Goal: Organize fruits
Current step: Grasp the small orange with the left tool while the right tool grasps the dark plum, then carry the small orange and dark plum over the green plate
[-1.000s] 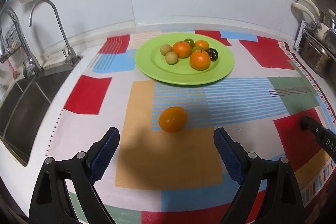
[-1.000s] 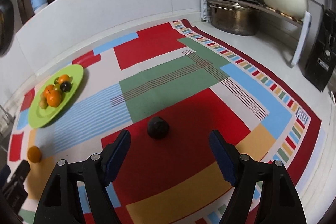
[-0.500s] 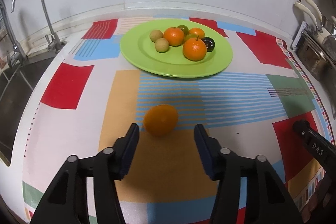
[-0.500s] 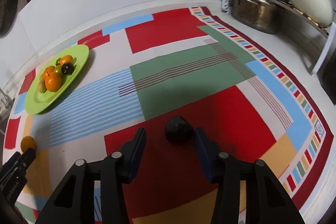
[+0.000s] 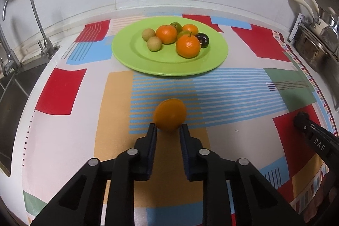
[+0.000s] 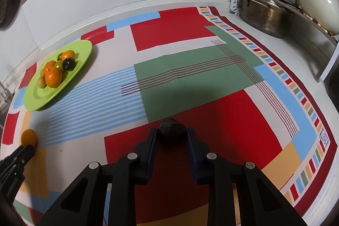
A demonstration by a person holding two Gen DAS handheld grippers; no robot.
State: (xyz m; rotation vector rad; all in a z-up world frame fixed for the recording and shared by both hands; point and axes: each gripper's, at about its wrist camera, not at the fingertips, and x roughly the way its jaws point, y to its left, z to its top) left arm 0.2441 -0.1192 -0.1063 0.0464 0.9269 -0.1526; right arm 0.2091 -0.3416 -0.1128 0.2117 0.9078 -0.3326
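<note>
My left gripper (image 5: pixel 168 128) is shut on an orange fruit (image 5: pixel 170 114) resting on the patterned cloth, in front of a green plate (image 5: pixel 135 56) that holds several oranges, small tan fruits and a dark plum (image 5: pixel 202 40). My right gripper (image 6: pixel 171 133) is shut on a dark fruit (image 6: pixel 171 130) on the red patch of cloth. In the right wrist view the plate (image 6: pixel 40 99) lies far left, and the orange fruit (image 6: pixel 29 137) sits at the left gripper's tip. The right gripper also shows at the right edge of the left wrist view (image 5: pixel 300 118).
A sink (image 5: pixel 8 99) and tap (image 5: pixel 12 20) lie left of the cloth. A rack with a steel pot (image 6: pixel 267 14), pans and a cream kettle (image 6: pixel 317 3) stands at the back right. A white wall backs the counter.
Both grippers moved forward and closed: the left one onto the orange fruit, the right one onto the dark fruit. Both stood wide open a second ago.
</note>
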